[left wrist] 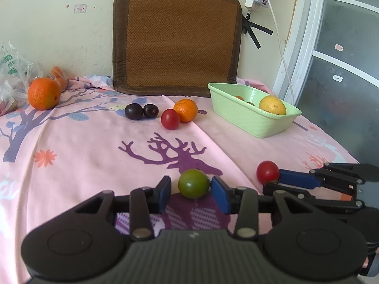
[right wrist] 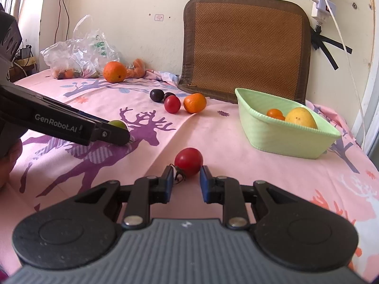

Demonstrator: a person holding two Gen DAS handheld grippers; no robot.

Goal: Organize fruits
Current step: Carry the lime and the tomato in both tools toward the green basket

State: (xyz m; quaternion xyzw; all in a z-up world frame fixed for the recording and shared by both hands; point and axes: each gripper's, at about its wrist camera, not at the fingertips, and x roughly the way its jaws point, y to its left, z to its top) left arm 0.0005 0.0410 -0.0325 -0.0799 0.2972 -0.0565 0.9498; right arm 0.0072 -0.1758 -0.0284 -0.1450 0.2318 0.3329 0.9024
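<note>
Left gripper (left wrist: 191, 190) points down at a shallow angle over the pink printed tablecloth (left wrist: 83, 161), jaws spread a little around a round green tomato (left wrist: 193, 183); the right pad (left wrist: 220, 195) touches or nearly touches it, the left pad stands clear, no pinch. Tomato rests on the cloth between the fingertips.

Right gripper (right wrist: 185, 181) has a similar downward tilt, jaws narrow and not pressing anything; a round red tomato (right wrist: 188, 161) with a dark stem sits on the cloth just ahead of the tips, partly between them.

Ahead and right of both claws: a pale green plastic basket (right wrist: 284, 137) holding a yellow fruit (right wrist: 300, 117) and small orange ones. Straight ahead, well apart: two dark plums (left wrist: 141, 111), another red tomato (left wrist: 170, 119), a small orange mandarin (left wrist: 186, 110). Far left: a large orange (left wrist: 44, 93) beside a clear plastic bag (right wrist: 78, 54).
</note>
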